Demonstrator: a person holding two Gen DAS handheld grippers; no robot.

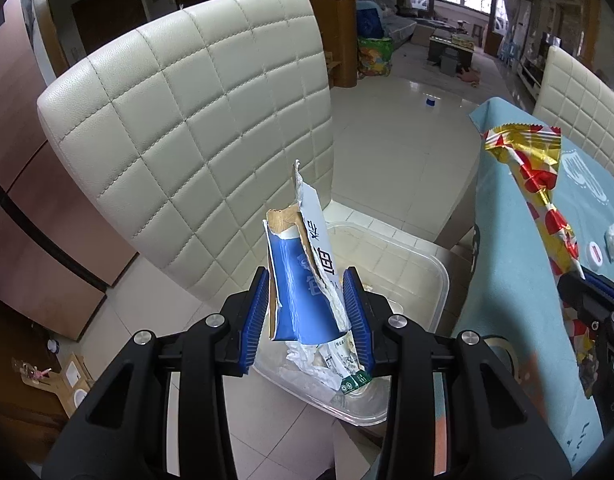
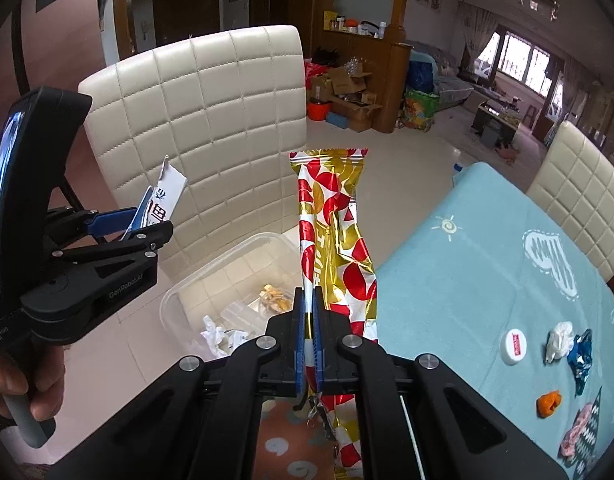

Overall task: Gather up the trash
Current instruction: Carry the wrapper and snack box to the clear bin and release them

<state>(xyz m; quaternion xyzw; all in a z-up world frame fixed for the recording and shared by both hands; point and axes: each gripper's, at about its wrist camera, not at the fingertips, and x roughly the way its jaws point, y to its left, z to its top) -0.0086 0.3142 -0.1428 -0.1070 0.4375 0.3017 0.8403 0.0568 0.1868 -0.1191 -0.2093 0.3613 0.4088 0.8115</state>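
Observation:
My left gripper is shut on a torn blue and white carton, held upright above a clear plastic bin on the floor. That bin holds crumpled paper and scraps. My right gripper is shut on a long gold, red and white snack wrapper, which stands up past the fingertips over the table's left edge. In the right wrist view the left gripper with its carton is at the left, over the bin. The right gripper and wrapper show at the left wrist view's right edge.
A cream quilted chair stands behind the bin. The table with a light blue cloth carries a white cap, a white wad, a blue foil scrap, an orange bit and a pink scrap. A second chair is at the table's far side.

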